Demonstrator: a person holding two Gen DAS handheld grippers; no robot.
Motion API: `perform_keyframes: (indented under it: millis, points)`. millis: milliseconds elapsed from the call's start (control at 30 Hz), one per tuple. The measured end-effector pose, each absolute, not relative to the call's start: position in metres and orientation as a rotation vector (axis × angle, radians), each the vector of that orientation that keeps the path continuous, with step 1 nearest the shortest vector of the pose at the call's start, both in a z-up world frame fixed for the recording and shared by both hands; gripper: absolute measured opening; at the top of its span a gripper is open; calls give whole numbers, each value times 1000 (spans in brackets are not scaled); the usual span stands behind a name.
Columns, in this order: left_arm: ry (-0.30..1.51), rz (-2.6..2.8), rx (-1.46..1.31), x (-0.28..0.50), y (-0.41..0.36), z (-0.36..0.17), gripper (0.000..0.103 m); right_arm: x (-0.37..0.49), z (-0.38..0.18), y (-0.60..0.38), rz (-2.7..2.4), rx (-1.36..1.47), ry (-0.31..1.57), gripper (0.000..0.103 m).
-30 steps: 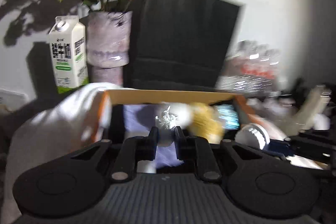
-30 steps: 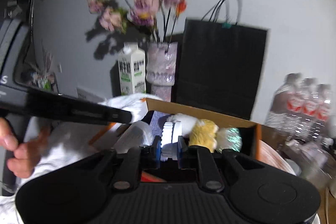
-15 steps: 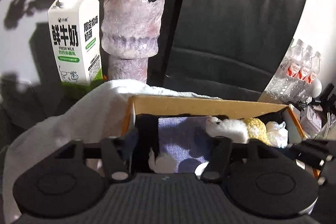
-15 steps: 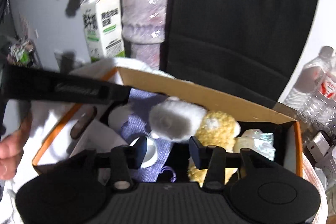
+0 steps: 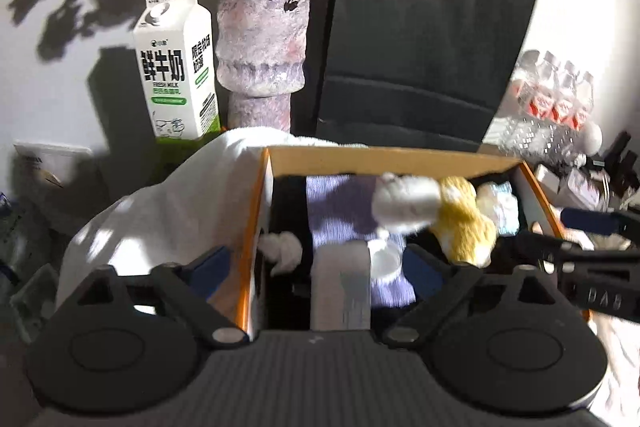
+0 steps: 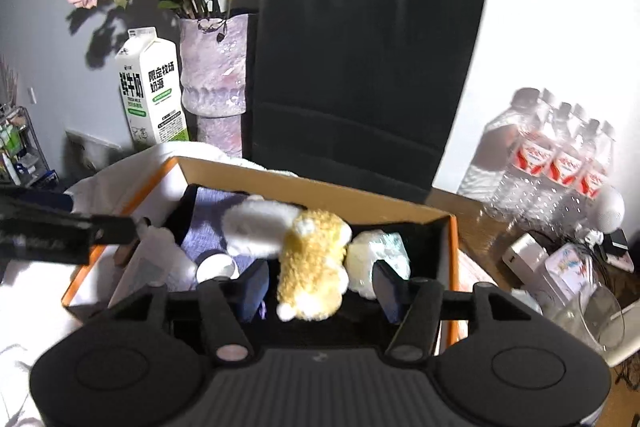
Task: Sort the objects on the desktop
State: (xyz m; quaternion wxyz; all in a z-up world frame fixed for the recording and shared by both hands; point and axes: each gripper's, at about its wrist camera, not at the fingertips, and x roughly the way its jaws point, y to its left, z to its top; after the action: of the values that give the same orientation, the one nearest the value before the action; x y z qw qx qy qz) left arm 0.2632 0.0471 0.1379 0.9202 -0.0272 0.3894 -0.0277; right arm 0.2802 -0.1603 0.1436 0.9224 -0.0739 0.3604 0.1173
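behind everything a pale wall carries flower shadows, and on the cluttered desk sits the open cardboard box (image 6: pixel 400 205) that the sorting fills. inside it lie a purple cloth (image 5: pixel 340 203), a white plush toy (image 6: pixel 260 223), a yellow plush toy (image 6: pixel 312 251), a crinkly wrapped bundle (image 6: pixel 380 251) and a small white round lid (image 5: pixel 384 259).

the left gripper (image 5: pixel 320 267) hovers over the box's near left wall, its jaws opening very wide and holding nothing; one finger hangs outside that wall. the right gripper (image 6: pixel 320 283) is opening too, about halfway, with the yellow toy between its fingers but the pads clear of it.

both look like drops just finished, so i'd guess the next move is to lift clear and reach for loose clutter near the bottled water pack (image 6: pixel 552 155).

further out stand a milk carton (image 5: pixel 176 67), a flower vase (image 5: pixel 260 51), a black paper bag (image 6: pixel 360 75) and a white towel (image 5: pixel 172 203).
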Motion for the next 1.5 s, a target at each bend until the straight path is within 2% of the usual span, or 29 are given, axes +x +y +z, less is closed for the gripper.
perform_keyframes:
  millis: [167, 300, 533, 667, 933, 1100, 1333, 1467, 1500]
  points:
    - [754, -52, -55, 216, 35, 139, 100, 246, 143, -180, 224, -112, 703, 64]
    - [706, -125, -37, 169, 24, 131, 103, 202, 136, -193, 261, -121, 635, 77]
    - [689, -120, -105, 85, 25, 98, 103, 114, 107, -215, 281, -104, 582, 78]
    - [629, -129, -154, 26, 28, 81, 103, 57, 85, -218, 296, -110, 549, 85]
    - [541, -82, -93, -60, 7, 30, 103, -22, 35, -226, 270, -4, 553, 85]
    - [542, -100, -55, -84, -5, 19, 103, -58, 14, -225, 209, -8, 519, 86]
    - [540, -124, -64, -87, -7, 18, 103, -67, 5, -223, 205, -13, 542, 86]
    - [543, -134, -68, -84, -6, 19, 97, -63, 6, -222, 202, -18, 551, 86]
    - [544, -136, -77, -82, -5, 20, 91, -63, 6, -222, 202, -16, 552, 86]
